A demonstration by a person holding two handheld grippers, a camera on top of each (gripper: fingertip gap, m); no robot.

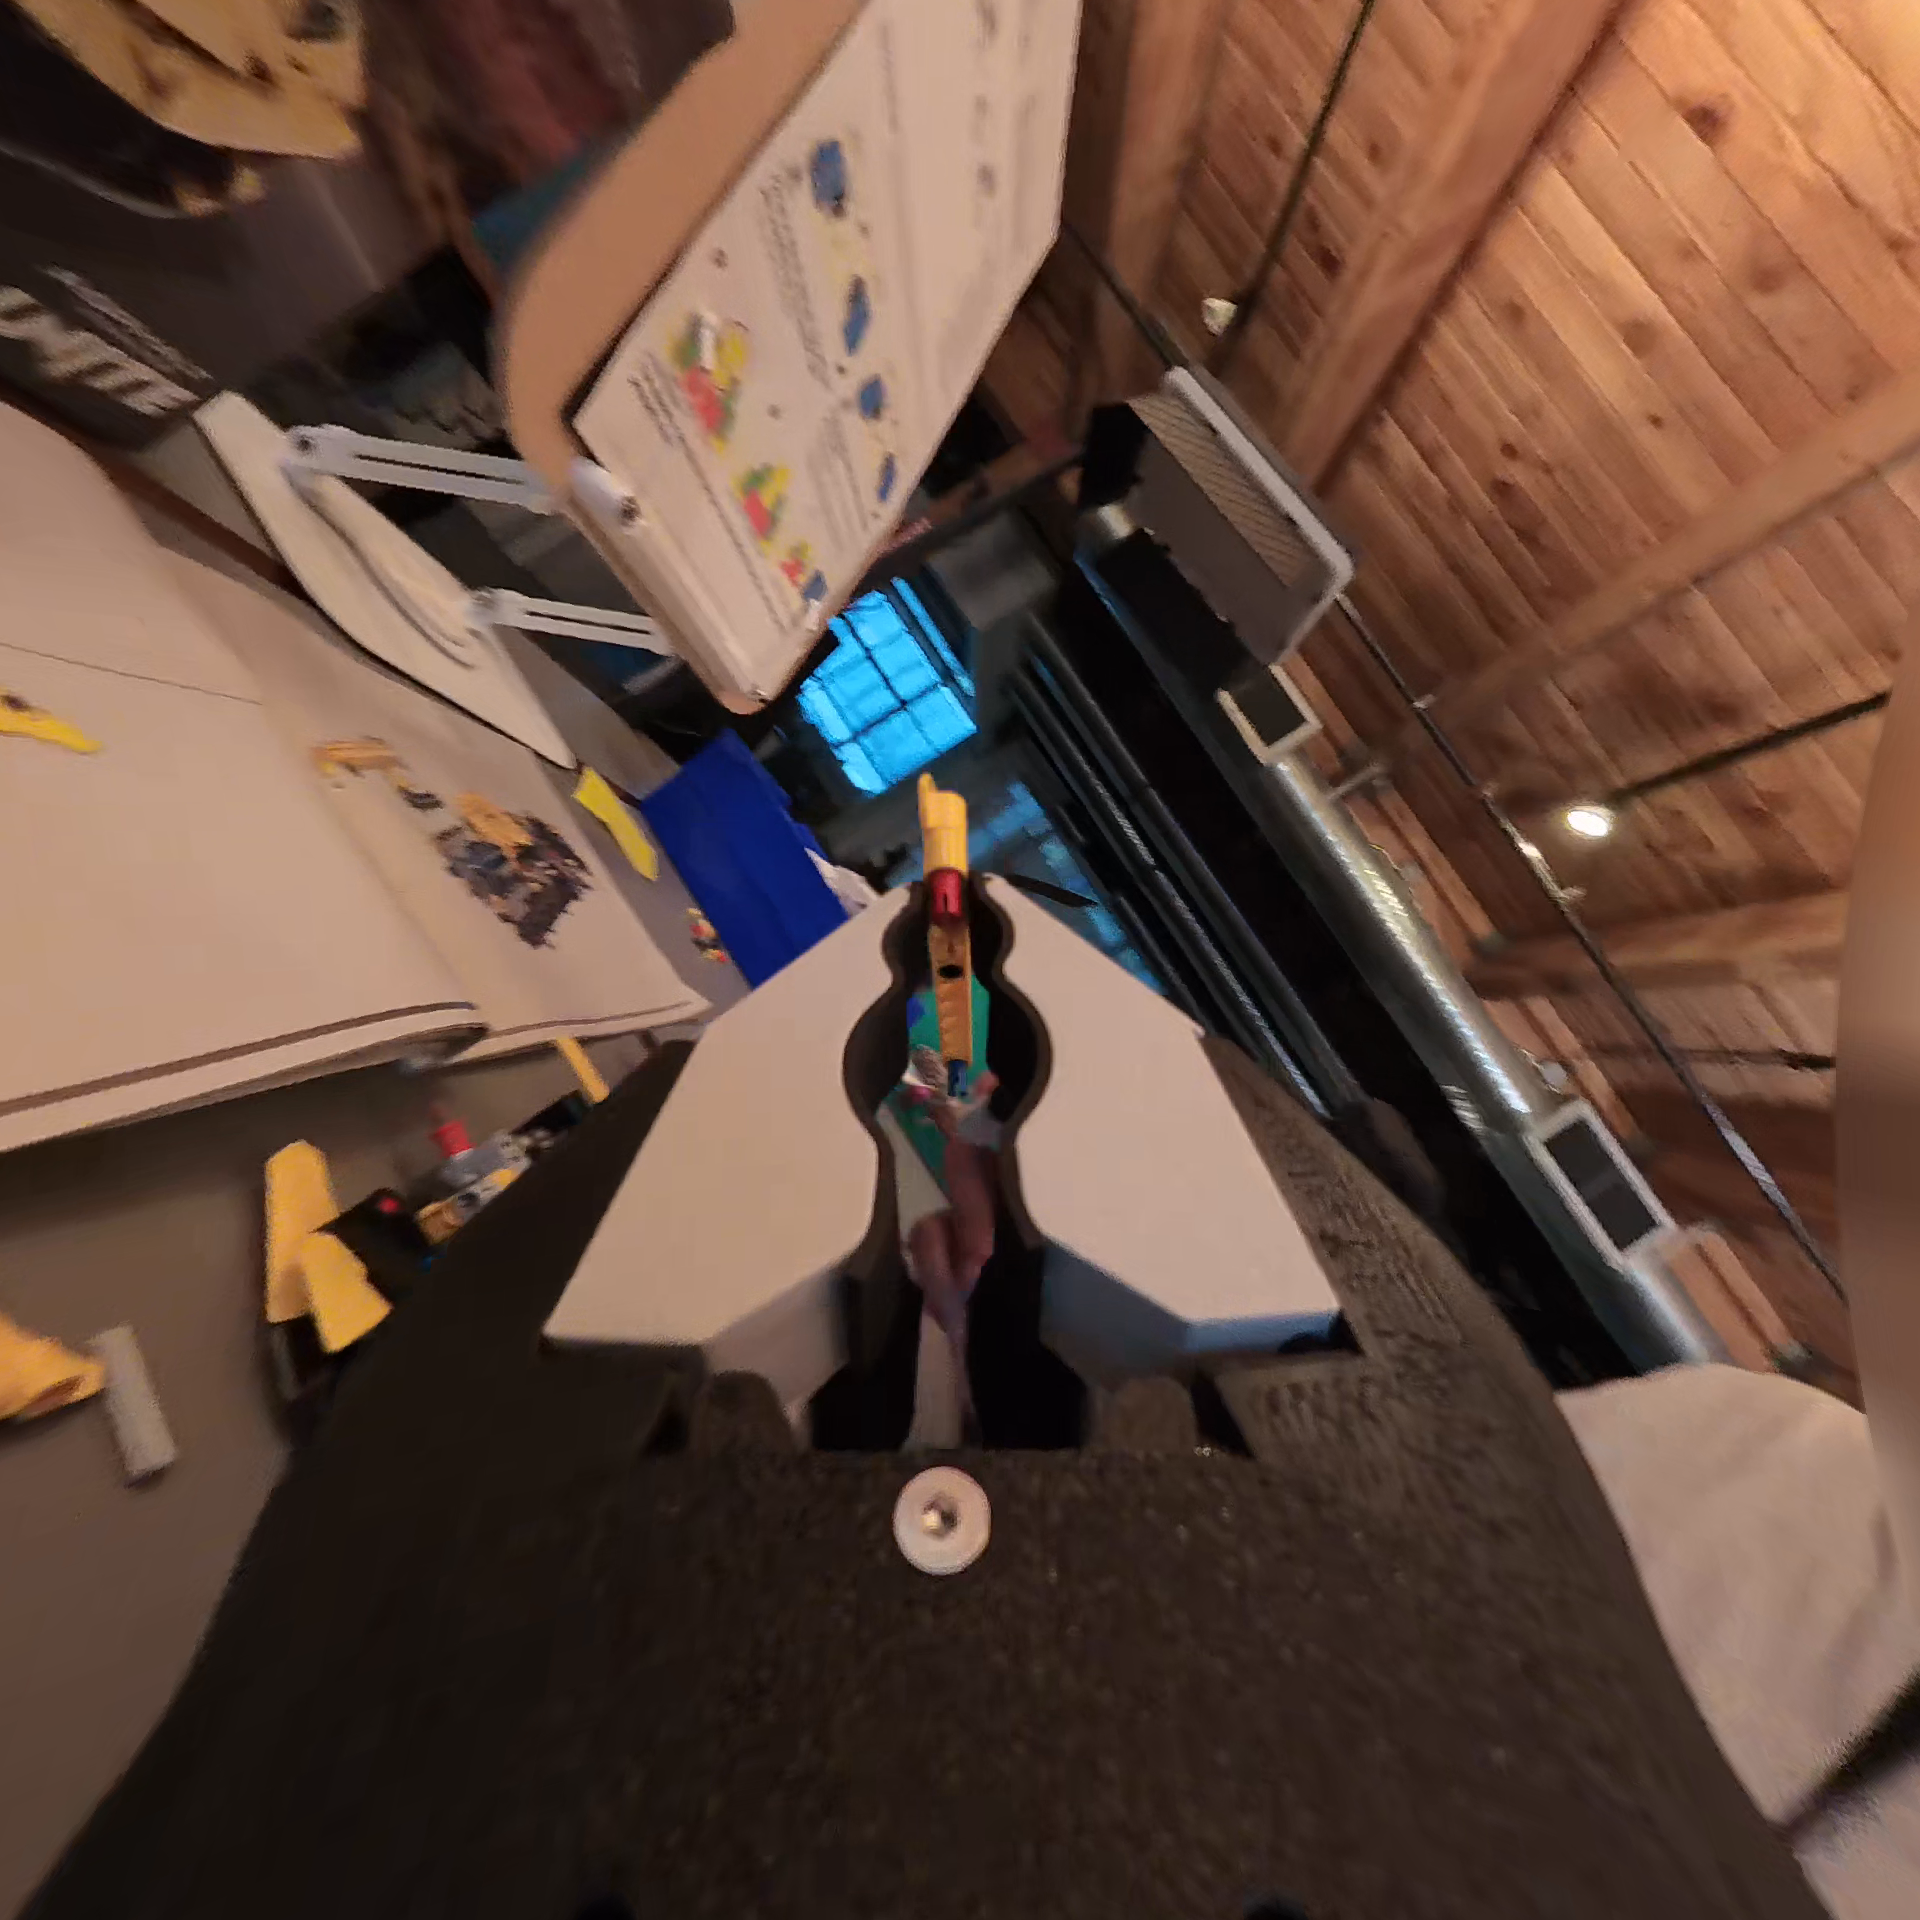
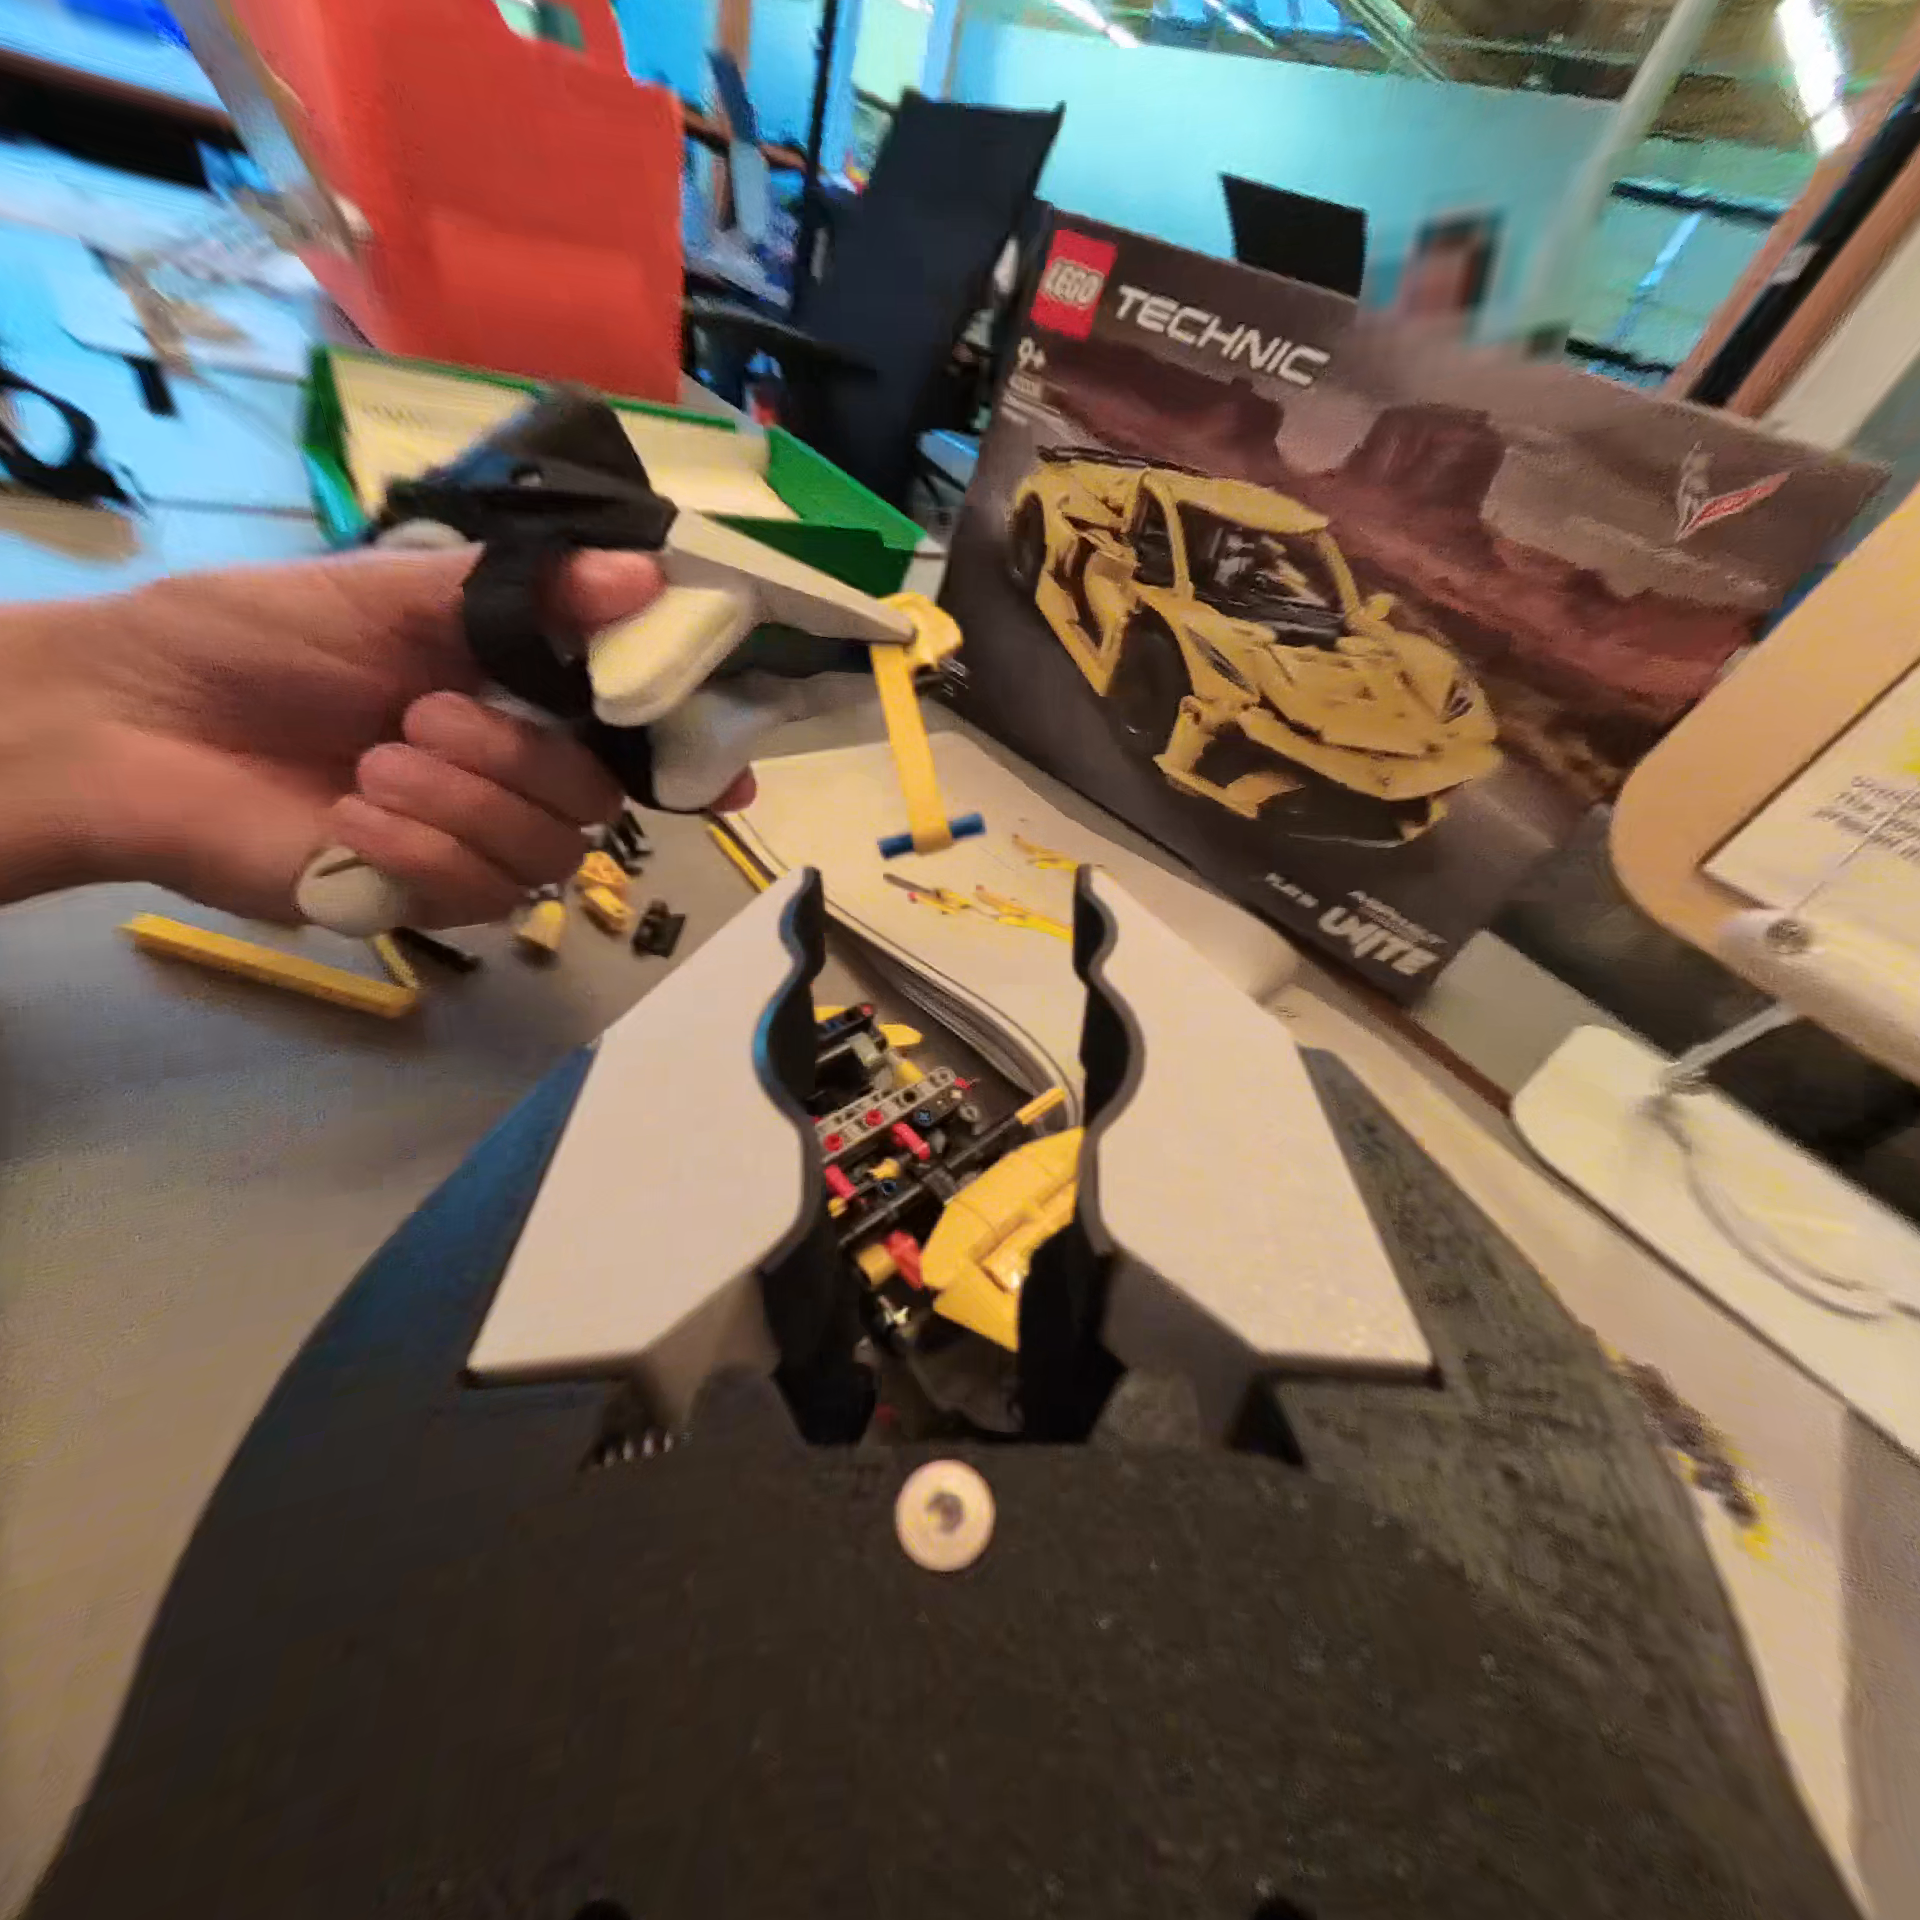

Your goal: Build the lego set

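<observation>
My left gripper (image 1: 948,902) is shut on a long yellow beam (image 1: 950,977) that carries a red piece and a blue pin, and holds it up in the air. In the right wrist view a hand holds that gripper (image 2: 902,630) at the left, with the yellow beam (image 2: 906,748) hanging down from its tip and the blue pin (image 2: 931,837) at the beam's lower end. My right gripper (image 2: 943,896) is open and empty. Below and between its fingers lies a partly built yellow and black car model (image 2: 935,1174) with red pins.
The set's box (image 2: 1351,582) stands at the back right. A green tray (image 2: 831,499) and a red bin (image 2: 499,187) are at the back left. Loose yellow and black parts (image 2: 270,961) lie on the grey table. An open booklet (image 2: 852,800) and a screen on a white stand (image 2: 1766,748) are nearby. The grippers' ends are close to 9 cm from one another.
</observation>
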